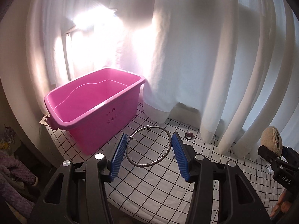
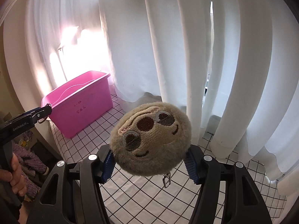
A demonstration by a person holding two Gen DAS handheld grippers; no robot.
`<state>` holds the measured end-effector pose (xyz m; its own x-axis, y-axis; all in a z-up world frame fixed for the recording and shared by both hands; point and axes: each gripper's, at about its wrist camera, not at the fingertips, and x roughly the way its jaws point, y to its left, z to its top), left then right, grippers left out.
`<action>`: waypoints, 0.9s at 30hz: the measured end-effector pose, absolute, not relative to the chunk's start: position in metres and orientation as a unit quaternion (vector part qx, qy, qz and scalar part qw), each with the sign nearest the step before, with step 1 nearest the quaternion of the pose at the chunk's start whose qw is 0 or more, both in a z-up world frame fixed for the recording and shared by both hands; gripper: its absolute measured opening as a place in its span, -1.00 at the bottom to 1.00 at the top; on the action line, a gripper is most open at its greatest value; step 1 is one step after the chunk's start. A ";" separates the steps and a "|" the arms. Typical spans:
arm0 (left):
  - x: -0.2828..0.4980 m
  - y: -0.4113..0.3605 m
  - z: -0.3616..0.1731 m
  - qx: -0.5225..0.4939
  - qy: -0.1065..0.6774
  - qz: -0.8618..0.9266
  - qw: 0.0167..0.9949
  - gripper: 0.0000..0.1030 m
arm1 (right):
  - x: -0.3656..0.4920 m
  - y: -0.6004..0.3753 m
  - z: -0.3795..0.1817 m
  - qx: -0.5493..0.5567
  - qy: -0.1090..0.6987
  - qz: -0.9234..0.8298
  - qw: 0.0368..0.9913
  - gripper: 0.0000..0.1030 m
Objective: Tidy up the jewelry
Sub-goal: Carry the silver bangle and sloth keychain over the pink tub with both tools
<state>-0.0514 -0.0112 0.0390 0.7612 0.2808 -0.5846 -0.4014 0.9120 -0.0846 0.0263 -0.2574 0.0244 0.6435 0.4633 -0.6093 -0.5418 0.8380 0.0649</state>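
Observation:
My left gripper (image 1: 148, 141) is shut on a silver bangle (image 1: 166, 133), its blue pads (image 1: 119, 154) pressing the ring's two sides, held above the checked cloth. My right gripper (image 2: 149, 160) is shut on a round tan plush sloth-face charm (image 2: 151, 140) with a small bead chain (image 2: 166, 181) hanging below; it also shows in the left wrist view (image 1: 271, 140). A pink plastic bin (image 1: 112, 112) stands open at the back left of the table, also in the right wrist view (image 2: 84, 106). I see nothing inside it.
A white cloth with a black grid (image 1: 153, 184) covers the table. White curtains (image 1: 205, 56) hang close behind and to the right. A small dark ring-like piece (image 1: 188, 135) lies on the cloth near the curtain. Purple clothing (image 1: 13, 177) lies off the table's left edge.

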 end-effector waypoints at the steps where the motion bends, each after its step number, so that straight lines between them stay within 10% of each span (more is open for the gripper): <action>1: -0.055 -0.005 0.043 -0.104 0.289 0.190 0.933 -0.04 | 0.027 -0.250 0.029 -0.064 0.313 0.285 0.904 0.17; 27: 0.014 0.265 0.049 -0.158 0.293 0.255 0.908 -0.04 | 0.142 0.071 0.071 -0.080 0.311 0.420 0.849 0.17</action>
